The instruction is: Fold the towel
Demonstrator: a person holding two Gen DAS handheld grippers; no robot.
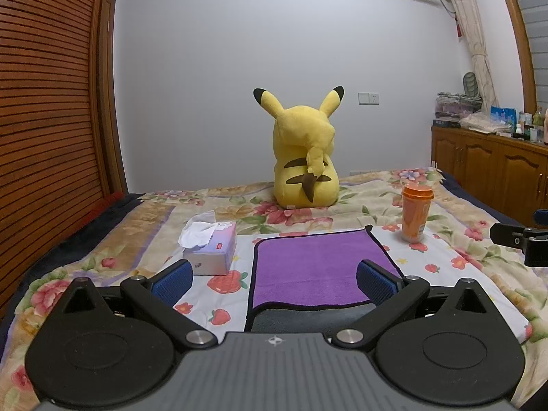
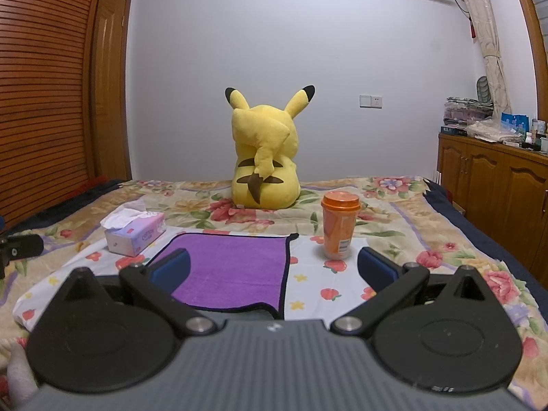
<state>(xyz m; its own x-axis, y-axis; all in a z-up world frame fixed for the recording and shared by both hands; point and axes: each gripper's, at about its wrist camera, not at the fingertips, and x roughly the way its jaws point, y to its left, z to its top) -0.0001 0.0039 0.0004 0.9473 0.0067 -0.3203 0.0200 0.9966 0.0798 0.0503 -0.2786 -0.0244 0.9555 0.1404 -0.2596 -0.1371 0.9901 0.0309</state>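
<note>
Left gripper (image 1: 274,282), right gripper (image 2: 274,269) fingers spread, empty; purple towel (image 1: 318,267) flat just ahead, untouched

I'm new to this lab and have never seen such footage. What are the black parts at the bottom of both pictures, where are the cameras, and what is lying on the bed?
A person holds one grasping tool in each hand; no robot arm is involved. Each picture comes from a camera on one tool, looking forward along its two blue-padded fingers. The first shows the left tool, the second the right tool. Both are open and hold nothing. On the flowered bed lies a purple towel, flat, with its near edge turned over to show a grey underside. A tissue box stands to its left, an orange cup to its right, and a yellow plush toy sits behind.
</note>
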